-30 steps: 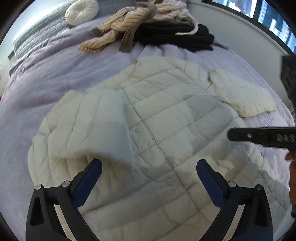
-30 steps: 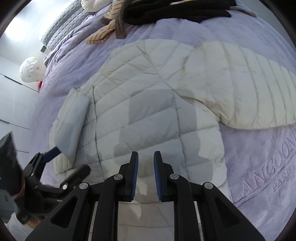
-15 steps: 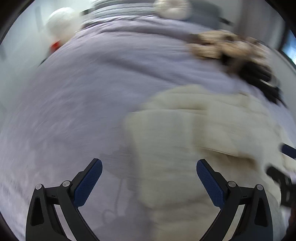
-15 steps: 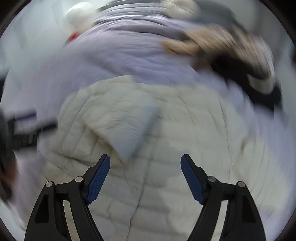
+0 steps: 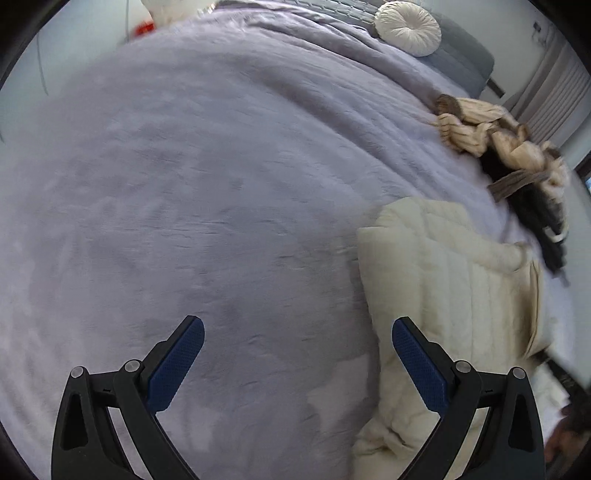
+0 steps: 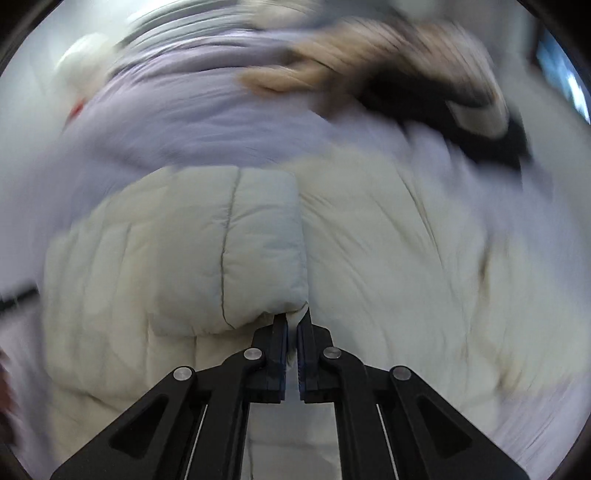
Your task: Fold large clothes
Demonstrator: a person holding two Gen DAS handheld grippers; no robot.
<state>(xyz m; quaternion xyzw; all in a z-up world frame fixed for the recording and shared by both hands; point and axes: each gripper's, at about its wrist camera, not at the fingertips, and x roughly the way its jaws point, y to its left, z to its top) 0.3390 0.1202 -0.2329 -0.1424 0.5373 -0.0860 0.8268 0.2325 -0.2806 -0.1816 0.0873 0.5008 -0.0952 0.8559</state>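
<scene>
The left gripper [image 5: 297, 363] has swung off the puffy jacket [image 5: 454, 295], hanging open over the bedspread [image 5: 207, 206]. The right gripper [image 6: 291, 325] is pinching the jacket's folded sleeve [image 6: 255, 243].

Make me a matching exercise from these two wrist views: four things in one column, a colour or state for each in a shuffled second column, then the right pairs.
1. left gripper
2. right gripper
3. round pillow
4. bedspread

a. lilac
b. white, at the head of the bed
c. shut on the cream puffer jacket
d. open, above bare bedspread

Pairs: 1-d, 2-c, 3-b, 4-a
</scene>
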